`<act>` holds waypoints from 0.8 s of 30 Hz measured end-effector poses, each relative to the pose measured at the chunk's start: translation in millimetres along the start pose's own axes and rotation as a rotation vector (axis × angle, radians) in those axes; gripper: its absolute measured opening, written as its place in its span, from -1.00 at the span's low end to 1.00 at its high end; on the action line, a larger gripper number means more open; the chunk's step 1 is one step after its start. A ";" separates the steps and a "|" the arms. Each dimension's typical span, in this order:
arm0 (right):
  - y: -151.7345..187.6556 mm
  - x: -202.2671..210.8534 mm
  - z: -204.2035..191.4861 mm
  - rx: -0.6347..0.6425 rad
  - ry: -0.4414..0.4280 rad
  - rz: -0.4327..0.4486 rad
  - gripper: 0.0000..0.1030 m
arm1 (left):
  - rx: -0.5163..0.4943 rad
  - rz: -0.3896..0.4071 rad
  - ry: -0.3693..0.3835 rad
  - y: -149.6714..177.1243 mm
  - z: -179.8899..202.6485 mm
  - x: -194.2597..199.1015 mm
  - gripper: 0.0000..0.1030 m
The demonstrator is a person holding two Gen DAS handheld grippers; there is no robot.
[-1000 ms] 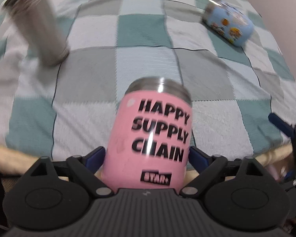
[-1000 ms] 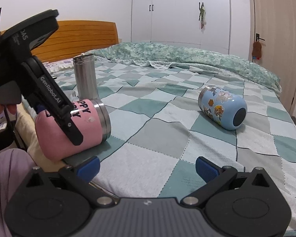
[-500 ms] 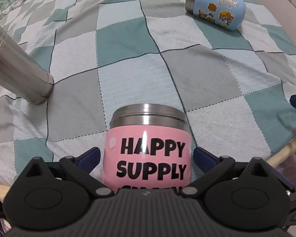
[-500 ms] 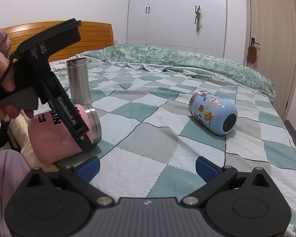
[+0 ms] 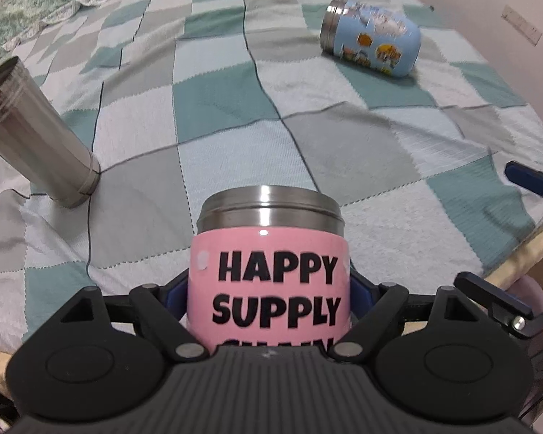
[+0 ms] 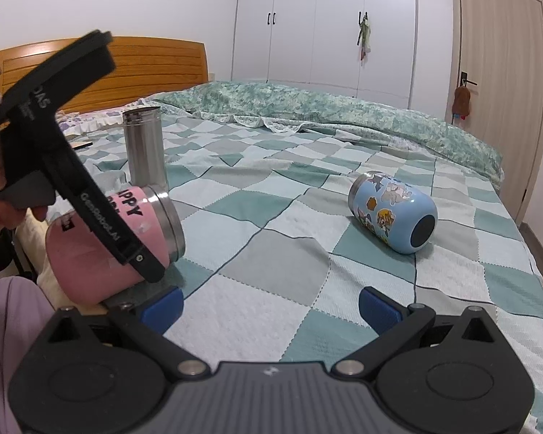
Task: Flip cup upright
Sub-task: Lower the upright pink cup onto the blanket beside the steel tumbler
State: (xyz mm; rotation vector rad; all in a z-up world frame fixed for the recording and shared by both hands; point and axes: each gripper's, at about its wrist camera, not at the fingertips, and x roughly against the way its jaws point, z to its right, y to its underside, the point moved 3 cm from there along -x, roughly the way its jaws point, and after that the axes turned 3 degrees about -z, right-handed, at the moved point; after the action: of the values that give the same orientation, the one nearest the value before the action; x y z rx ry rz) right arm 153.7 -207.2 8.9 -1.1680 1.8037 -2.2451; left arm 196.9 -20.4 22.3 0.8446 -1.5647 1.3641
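My left gripper [image 5: 269,289] is shut on a pink cup [image 5: 269,282] with black "HAPPY SUPPLY" lettering and a steel rim; its blue pads press both sides. In the right wrist view the pink cup [image 6: 108,242] lies on its side near the bed's front left edge, steel rim pointing toward the middle of the bed, with the left gripper [image 6: 90,195] clamped over it. My right gripper [image 6: 269,305] is open and empty above the checked blanket [image 6: 271,253]. A blue sticker-covered cup [image 6: 394,213] lies on its side at the right; it also shows in the left wrist view [image 5: 371,47].
A tall steel tumbler [image 6: 144,152] stands upright behind the pink cup; it also shows in the left wrist view [image 5: 36,133]. A green floral duvet [image 6: 344,115] is bunched along the far side. A wooden headboard [image 6: 126,61] is at the left, wardrobes and a door behind.
The left gripper's fingers have closed in from standing apart beside the pink cup to pressing its sides. The right gripper has hardly moved and stays open.
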 end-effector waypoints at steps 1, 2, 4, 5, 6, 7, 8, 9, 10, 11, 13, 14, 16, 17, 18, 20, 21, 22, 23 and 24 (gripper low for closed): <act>-0.5 0.3 0.2 -0.002 0.002 0.002 1.00 | 0.006 0.021 0.010 0.2 -2.3 4.1 0.62; -1.5 0.5 0.0 -0.004 0.004 0.003 1.00 | 0.013 0.043 0.018 0.3 -4.6 8.8 0.62; -3.1 0.5 0.4 -0.008 0.006 0.008 1.00 | 0.033 0.096 0.035 -0.1 -10.5 19.6 0.62; -4.1 -0.1 0.3 -0.009 0.009 0.011 1.00 | 0.041 0.121 0.039 -0.6 -13.3 24.7 0.62; -4.9 -0.3 0.2 -0.011 0.011 0.015 1.00 | 0.051 0.150 0.042 -1.5 -16.5 30.0 0.62; -5.8 -0.5 0.3 -0.012 0.013 0.020 1.00 | 0.061 0.176 0.045 -2.5 -19.8 34.2 0.62; -7.0 -0.8 0.2 -0.014 0.015 0.027 1.00 | 0.070 0.209 0.045 -4.1 -23.6 38.5 0.62; -8.7 -1.6 -0.3 -0.017 0.017 0.032 1.00 | 0.082 0.237 0.039 -7.0 -27.0 42.1 0.62; -10.2 -2.2 -0.3 -0.021 0.020 0.039 1.00 | 0.094 0.268 0.029 -9.9 -31.1 44.9 0.62; -11.8 -2.8 0.0 -0.024 0.023 0.046 1.00 | 0.102 0.298 0.020 -13.4 -35.2 47.3 0.62; -15.1 -4.0 0.4 -0.030 0.031 0.061 1.00 | 0.122 0.363 0.001 -20.3 -41.8 50.3 0.62; -17.2 -5.4 0.8 -0.034 0.037 0.070 1.00 | 0.129 0.393 -0.008 -24.2 -44.3 50.6 0.62; -21.5 -9.0 1.8 -0.043 0.050 0.084 1.00 | 0.144 0.450 -0.019 -31.9 -49.0 49.2 0.62; -23.2 -11.4 2.4 -0.048 0.056 0.089 1.00 | 0.160 0.481 -0.026 -36.3 -51.3 46.5 0.62; -25.2 -14.1 3.4 -0.054 0.063 0.094 1.00 | 0.173 0.503 -0.030 -39.5 -53.5 43.7 0.62; -28.5 -19.1 5.4 -0.064 0.076 0.099 1.00 | 0.204 0.547 -0.038 -46.8 -58.7 33.5 0.62; -30.3 -22.1 6.3 -0.067 0.083 0.099 1.00 | 0.216 0.561 -0.043 -49.2 -61.6 28.7 0.62; -31.3 -24.8 7.0 -0.068 0.089 0.099 1.00 | 0.225 0.579 -0.052 -52.2 -63.5 20.4 0.62; -32.4 -27.3 7.8 -0.070 0.093 0.098 1.00 | 0.228 0.590 -0.063 -53.1 -65.3 14.1 0.62; -33.0 -29.6 8.8 -0.071 0.097 0.096 1.00 | 0.228 0.600 -0.081 -54.8 -66.0 5.3 0.62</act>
State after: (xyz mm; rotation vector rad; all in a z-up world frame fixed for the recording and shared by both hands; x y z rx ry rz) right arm 193.4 -190.1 21.9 -0.9754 1.9449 -2.2389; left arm 255.9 35.6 50.0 0.5824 -1.8343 1.9834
